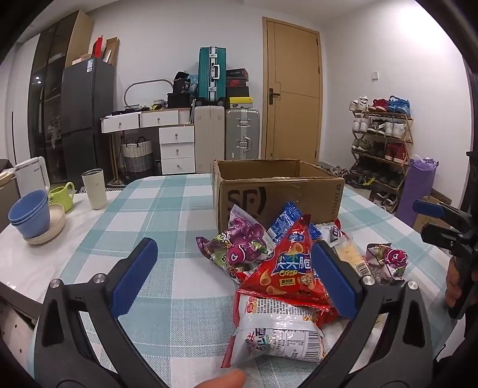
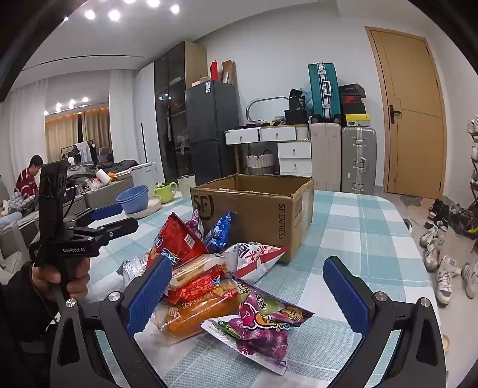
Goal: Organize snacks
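Light: my room is bright and even, lit by round white ceiling spotlights (image 2: 113, 14) at 11 o'clock.
Glare: shiny crinkled snack wrappers (image 2: 263, 322) glint.
Edges: fisheye bends walls; corners go black.

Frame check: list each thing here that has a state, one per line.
Brown cardboard SF Express box: open, upright.
Left gripper: open, holding nothing.
Right gripper: open, holding nothing.
Pile of snack packets: on the table, outside the box.
Tan wooden door: shut.

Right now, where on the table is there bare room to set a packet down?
Bare cloth lies left of the snack pile, between it and the cup and bowls, and right of the box toward the table's edge. In front of the box it is crowded.
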Demonstrator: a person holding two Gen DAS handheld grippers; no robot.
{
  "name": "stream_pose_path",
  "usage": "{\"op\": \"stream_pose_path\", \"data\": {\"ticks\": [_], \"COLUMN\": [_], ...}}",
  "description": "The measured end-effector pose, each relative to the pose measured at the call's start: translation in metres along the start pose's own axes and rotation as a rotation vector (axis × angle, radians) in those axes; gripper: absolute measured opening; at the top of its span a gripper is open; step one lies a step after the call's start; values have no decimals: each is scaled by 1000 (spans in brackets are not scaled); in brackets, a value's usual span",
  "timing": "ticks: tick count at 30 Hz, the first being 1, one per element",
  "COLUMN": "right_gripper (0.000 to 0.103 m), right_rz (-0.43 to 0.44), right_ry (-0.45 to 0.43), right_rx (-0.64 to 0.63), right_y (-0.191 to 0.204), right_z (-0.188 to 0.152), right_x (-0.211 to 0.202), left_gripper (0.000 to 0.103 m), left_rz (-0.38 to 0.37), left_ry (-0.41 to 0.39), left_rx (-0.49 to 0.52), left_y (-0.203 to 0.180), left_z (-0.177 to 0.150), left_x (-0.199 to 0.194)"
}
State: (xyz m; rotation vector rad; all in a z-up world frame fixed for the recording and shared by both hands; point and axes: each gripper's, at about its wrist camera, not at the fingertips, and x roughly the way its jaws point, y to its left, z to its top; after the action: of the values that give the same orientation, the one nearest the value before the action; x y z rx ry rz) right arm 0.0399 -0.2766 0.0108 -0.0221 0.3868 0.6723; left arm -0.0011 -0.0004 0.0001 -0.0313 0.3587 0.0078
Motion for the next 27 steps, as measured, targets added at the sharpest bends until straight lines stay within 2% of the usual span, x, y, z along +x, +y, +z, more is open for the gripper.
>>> {"op": "stream_pose_path", "data": {"ticks": [27], "right_gripper": [103], "right_rz": [-6], "right_ry": [0], "right_rx": [13], "right_y": [-1], "right_z": [0], "right_x": [-2], "left_gripper": [102], "left_rz": [10], "left_ry": [15], "left_rx": [1], "left_y": [4], "left_z": [1], "left_x": [2]}}
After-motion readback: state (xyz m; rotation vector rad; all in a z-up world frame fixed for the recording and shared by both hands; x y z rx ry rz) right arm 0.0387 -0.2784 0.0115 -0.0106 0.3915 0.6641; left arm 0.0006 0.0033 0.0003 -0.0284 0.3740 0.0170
